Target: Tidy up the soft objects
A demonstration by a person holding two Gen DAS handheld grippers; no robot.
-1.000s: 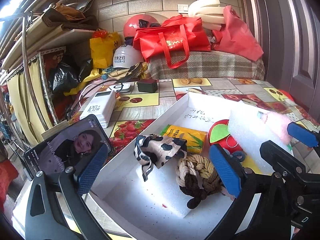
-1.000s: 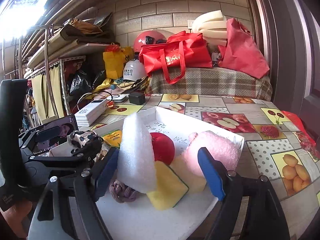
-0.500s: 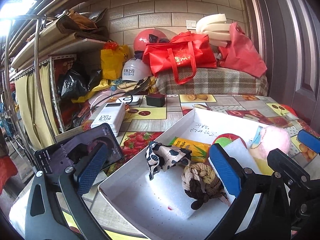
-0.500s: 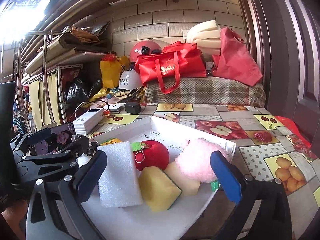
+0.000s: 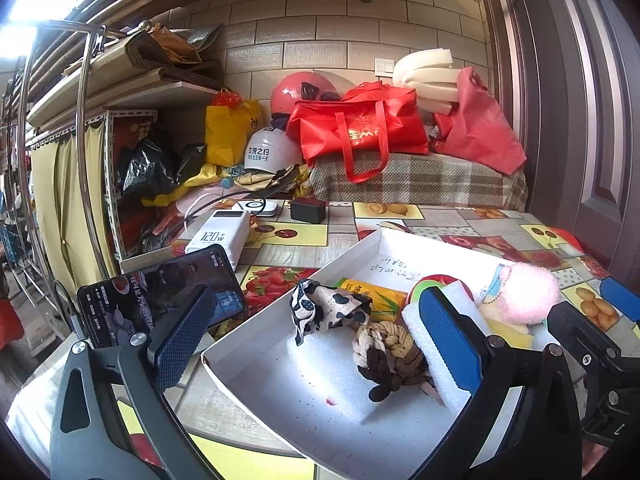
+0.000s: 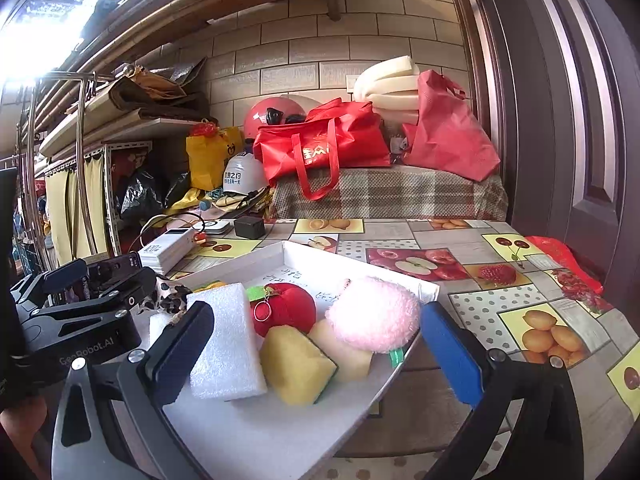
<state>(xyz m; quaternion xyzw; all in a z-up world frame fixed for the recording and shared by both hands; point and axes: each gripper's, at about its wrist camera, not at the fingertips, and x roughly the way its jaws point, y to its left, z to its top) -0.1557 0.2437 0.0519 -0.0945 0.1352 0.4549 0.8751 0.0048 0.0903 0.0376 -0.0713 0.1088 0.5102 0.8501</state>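
White foam block (image 6: 226,340) lies flat beside wide right jaws (untouched).

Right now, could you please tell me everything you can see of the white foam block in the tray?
The white foam block is a thick rectangular slab with a fine, bubbly, packing-foam texture and clean edges. It lies roughly flat in the white tray, unheld. The red plush apple sits just behind it and the yellow sponge beside it; whether they touch is unclear. In the left wrist view it borders the braided rope bundle.
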